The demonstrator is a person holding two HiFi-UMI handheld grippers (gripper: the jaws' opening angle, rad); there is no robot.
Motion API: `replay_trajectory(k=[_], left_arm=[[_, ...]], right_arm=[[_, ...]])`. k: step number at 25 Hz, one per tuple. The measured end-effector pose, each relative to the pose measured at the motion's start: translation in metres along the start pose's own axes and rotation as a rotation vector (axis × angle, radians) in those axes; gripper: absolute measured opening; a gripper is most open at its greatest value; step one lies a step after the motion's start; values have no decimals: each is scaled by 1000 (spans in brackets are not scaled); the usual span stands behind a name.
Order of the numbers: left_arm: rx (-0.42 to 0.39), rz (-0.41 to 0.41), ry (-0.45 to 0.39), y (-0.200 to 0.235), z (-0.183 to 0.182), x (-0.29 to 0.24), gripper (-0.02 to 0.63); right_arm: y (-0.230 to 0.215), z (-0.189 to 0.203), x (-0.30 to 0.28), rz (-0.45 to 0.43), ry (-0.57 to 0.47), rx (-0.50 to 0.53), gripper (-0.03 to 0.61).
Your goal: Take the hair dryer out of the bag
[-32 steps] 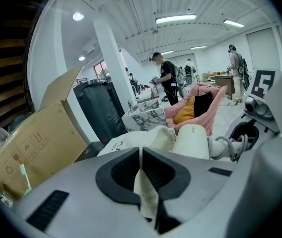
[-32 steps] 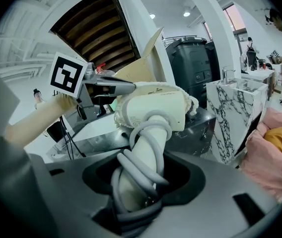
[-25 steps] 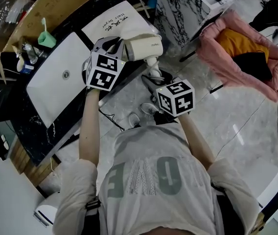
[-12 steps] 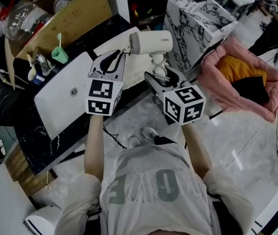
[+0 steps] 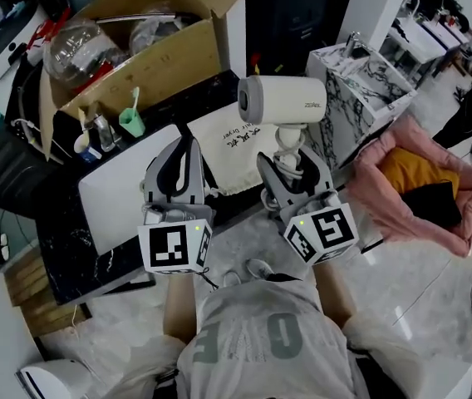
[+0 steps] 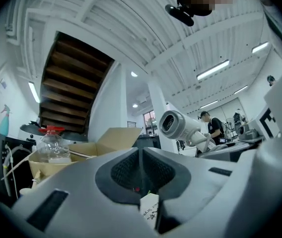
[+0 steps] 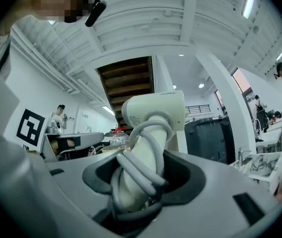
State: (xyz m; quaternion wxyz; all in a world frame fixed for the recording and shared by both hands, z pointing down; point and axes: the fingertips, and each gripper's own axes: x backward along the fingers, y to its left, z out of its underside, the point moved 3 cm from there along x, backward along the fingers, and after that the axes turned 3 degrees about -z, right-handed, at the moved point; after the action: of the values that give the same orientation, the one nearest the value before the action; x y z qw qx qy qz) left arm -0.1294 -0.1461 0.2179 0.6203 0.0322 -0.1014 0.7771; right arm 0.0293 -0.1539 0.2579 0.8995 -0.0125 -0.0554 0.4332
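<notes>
Pale floor (image 5: 419,306) was seen at 4 o'clock and a dark counter (image 5: 57,231) at 9, with a cardboard box (image 5: 149,61) at 11. On the counter lay the white bag (image 5: 240,152). The hair dryer (image 5: 282,100) was held clear of it at its 1 o'clock, handle upright, barrel running 9 to 3. Its cord-wrapped handle was clamped by the right gripper (image 5: 290,169). The left gripper (image 5: 184,152) was closed beside the bag's edge, and any hold there could not be told.

The bag (image 5: 229,155) carries small dark print that seems to say "hair dryer" beside brush characters, all upside down — the dryer (image 5: 282,100) bears a grey brand mark too small to read — and the shirt (image 5: 253,339) shows large letters O and E.
</notes>
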Motion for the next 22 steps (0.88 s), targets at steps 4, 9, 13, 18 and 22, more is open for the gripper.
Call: replay_trajectory(k=[4, 9, 13, 18, 22], left_arm=[[0, -81, -39, 12, -3, 22, 41], [29, -154, -49, 24, 4, 47, 41], [12, -197, -42, 33, 9, 55, 40], [4, -216, -35, 35, 13, 62, 40], [-2, -221, -29, 34, 14, 64, 40]], right_arm=[[9, 0, -1, -29, -44, 13, 235], [16, 16, 3, -50, -58, -24, 235], [24, 30, 9, -64, -24, -6, 235], [29, 39, 13, -52, -4, -23, 235], [28, 37, 13, -57, -5, -33, 235]])
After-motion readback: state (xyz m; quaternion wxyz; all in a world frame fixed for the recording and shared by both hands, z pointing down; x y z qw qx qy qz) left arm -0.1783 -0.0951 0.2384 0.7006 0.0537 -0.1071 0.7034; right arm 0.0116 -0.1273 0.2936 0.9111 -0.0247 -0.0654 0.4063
